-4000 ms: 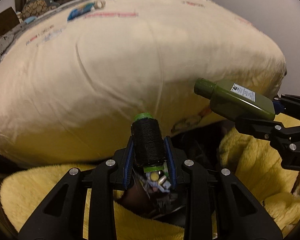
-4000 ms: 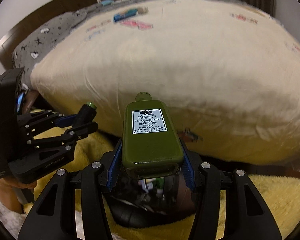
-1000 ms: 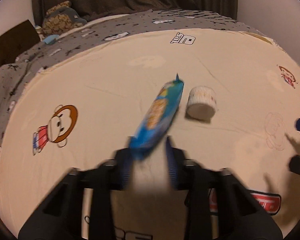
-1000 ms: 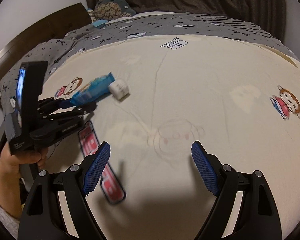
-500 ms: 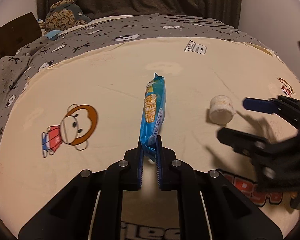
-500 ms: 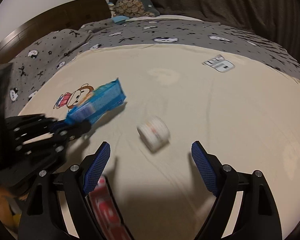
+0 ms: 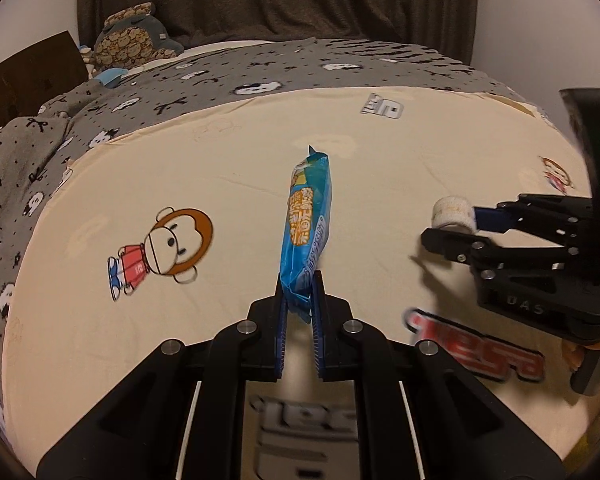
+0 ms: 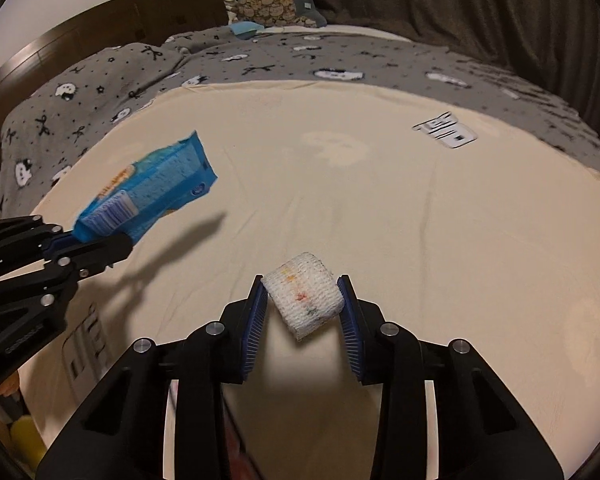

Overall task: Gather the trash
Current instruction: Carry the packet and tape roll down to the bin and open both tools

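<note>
Nearest the right wrist camera, the right gripper [image 8: 302,308] has just been closing, and its blue fingers [image 8: 256,320] now press both sides of a small white roll of gauze-like wrap [image 8: 303,295], flecked with colour, lifted just clear of the cream bed sheet [image 8: 420,220]. The left gripper [image 7: 299,304] is clenched tight on the lower end of a blue snack packet [image 7: 307,216], which stands up off the sheet; its yellow lettering is too small to read. So both pieces of trash in view look picked up, and what probably remains is carrying them to a bin, which neither view shows. On the sheet close to the grippers lies a red printed word [image 7: 476,344], blurred beyond reading. Farther off are a cartoon monkey print [image 7: 164,248] and a black-and-white logo [image 7: 382,109] I cannot make out, then the grey patterned duvet [image 8: 260,64] and a plush toy [image 8: 278,0] by the headboard.
</note>
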Tool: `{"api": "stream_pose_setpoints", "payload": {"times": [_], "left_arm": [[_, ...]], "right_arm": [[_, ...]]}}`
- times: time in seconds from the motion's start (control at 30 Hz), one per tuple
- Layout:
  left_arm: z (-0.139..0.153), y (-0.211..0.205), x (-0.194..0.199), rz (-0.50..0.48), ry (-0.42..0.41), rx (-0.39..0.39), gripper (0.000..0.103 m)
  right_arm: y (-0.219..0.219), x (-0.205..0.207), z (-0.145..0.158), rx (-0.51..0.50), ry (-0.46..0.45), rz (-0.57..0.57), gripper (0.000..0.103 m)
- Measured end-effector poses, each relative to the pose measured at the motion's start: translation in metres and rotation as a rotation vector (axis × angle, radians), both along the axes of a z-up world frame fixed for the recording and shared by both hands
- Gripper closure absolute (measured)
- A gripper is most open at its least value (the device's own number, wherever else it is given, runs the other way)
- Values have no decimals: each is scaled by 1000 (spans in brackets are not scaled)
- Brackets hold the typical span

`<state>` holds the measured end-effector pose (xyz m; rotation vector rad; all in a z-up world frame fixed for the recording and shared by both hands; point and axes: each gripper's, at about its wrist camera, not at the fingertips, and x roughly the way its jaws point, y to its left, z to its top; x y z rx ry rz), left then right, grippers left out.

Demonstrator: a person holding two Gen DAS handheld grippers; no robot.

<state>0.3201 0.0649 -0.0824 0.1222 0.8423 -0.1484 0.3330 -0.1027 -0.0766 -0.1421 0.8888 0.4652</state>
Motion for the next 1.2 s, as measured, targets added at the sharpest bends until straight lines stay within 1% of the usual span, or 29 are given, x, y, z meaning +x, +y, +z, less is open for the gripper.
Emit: {"api": "stream_pose_setpoints", "payload": {"times": [0.17,0.27,0.3,0.4,0.43,0.57,0.77,0.9,1.03,1.2], "left_arm": [[10,-17,-37,-27,-10,-26,94],[18,-31,-67,-54,-20,-50,93],[20,-35,-76,-63,-25,-53,94],[25,-53,-106,-99,-35,-69,93],[27,-59,-116,-112,-36,-74,93],[31,-80,-149,-149,-40,-92,93],[31,-99,-195,-180,-47,-102,93],[22,-105,-225,-195,-33,-120,93],[7,-111,-256,-217,-11,-132,93],[-15,-117,-290,-241,25,-133,93]], "right_arm": [[-29,-53,30,-18,-55,-38,66],[-49,-93,46,-23,-87,-60,66],[-52,-99,48,-21,-90,-62,66],[-69,-137,57,-9,-102,-67,66],[-72,-144,59,-9,-105,-69,66],[-92,-180,64,0,-121,-108,66],[-119,-229,60,27,-115,-147,66],[-135,-259,52,58,-102,-167,66],[-147,-289,34,94,-66,-176,66],[-150,-314,10,112,-4,-187,66]]}}
